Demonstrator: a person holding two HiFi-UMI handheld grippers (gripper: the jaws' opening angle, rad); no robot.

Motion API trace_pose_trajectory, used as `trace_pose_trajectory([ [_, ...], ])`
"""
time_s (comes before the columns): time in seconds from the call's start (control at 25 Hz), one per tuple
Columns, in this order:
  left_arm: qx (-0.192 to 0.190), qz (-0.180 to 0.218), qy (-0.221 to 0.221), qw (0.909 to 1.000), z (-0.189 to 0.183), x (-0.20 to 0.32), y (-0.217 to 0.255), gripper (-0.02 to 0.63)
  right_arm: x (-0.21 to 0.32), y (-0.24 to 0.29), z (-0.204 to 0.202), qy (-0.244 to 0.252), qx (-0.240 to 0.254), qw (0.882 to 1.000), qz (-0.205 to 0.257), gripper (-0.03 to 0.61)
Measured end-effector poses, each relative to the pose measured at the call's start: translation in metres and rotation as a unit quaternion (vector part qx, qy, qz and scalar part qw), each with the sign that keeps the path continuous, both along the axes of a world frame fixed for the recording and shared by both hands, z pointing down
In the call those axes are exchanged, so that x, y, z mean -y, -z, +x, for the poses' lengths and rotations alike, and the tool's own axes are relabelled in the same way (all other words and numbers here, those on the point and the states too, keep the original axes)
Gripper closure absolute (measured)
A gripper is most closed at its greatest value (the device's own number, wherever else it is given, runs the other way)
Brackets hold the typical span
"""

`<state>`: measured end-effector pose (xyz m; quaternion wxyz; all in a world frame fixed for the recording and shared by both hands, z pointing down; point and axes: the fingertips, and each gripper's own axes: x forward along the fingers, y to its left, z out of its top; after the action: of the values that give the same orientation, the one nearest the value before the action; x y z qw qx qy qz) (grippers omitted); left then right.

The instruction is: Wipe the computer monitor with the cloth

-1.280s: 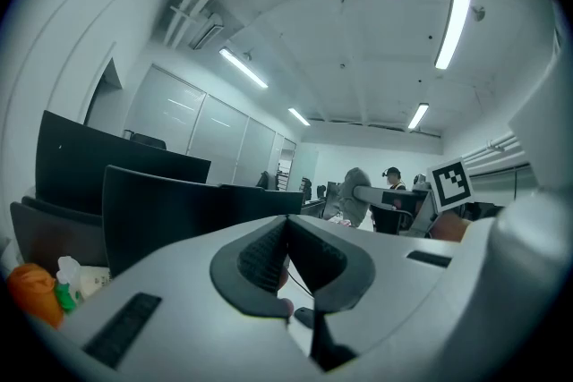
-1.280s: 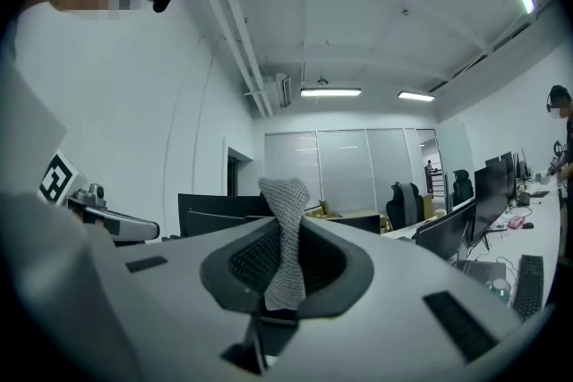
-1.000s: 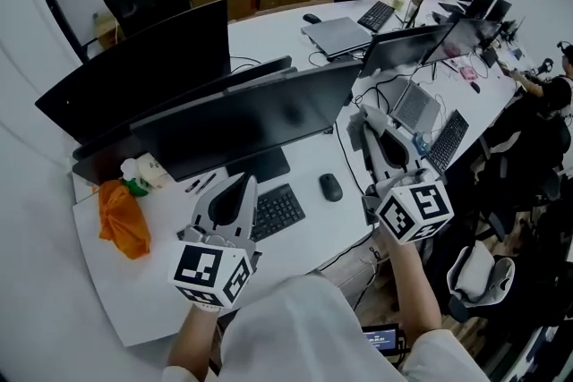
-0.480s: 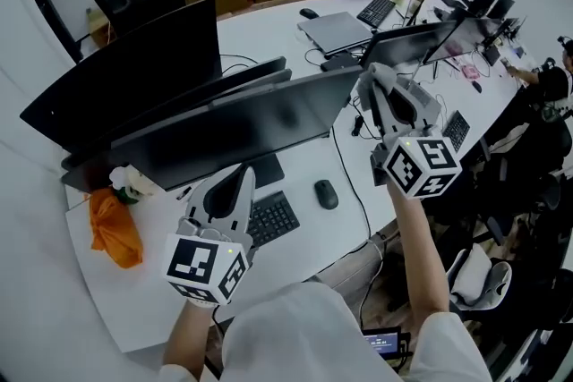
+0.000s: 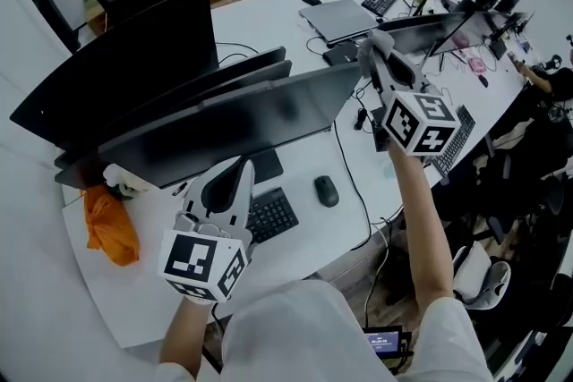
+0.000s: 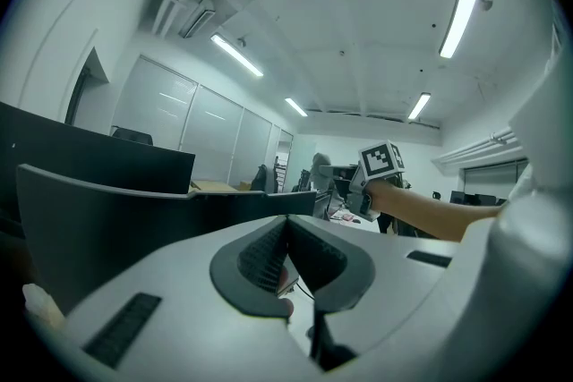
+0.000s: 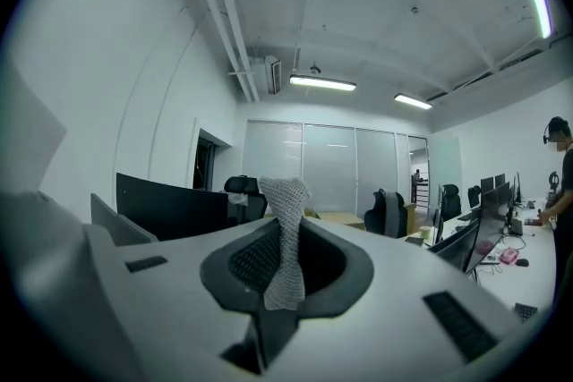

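The wide dark computer monitor stands across the white desk, and in the left gripper view it fills the left. My right gripper is raised at the monitor's upper right corner. It is shut on a grey mesh cloth, which sticks up between the pads. My left gripper hangs low in front of the screen, above the keyboard, shut with nothing held. Its view also shows the right gripper's marker cube.
A second black monitor stands behind the first. A mouse lies right of the keyboard, and an orange bag sits at the desk's left end. A laptop and more screens crowd the far right. Office chairs stand beyond the desk edge.
My right gripper has risen with the cloth from desk level beside the mouse to the monitor's upper right corner. The left gripper has barely moved.
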<state>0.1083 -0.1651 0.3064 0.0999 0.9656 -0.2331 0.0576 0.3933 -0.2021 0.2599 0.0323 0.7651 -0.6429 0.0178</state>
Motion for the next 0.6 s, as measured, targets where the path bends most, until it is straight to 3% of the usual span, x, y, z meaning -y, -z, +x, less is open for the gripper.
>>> trace_pose_trajectory([
  [0.28,0.006,-0.008,0.003,0.9999,0.005,0.011,-0.008,0.595,0.020,-0.032,0.022,-0.020,-0.004,0.998,-0.056,0.535],
  [0.6,0.003,-0.016,0.003,0.9999,0.006,0.012,-0.011,0.595,0.025,-0.051,0.011,-0.008,-0.008,0.995,-0.104,0.535],
])
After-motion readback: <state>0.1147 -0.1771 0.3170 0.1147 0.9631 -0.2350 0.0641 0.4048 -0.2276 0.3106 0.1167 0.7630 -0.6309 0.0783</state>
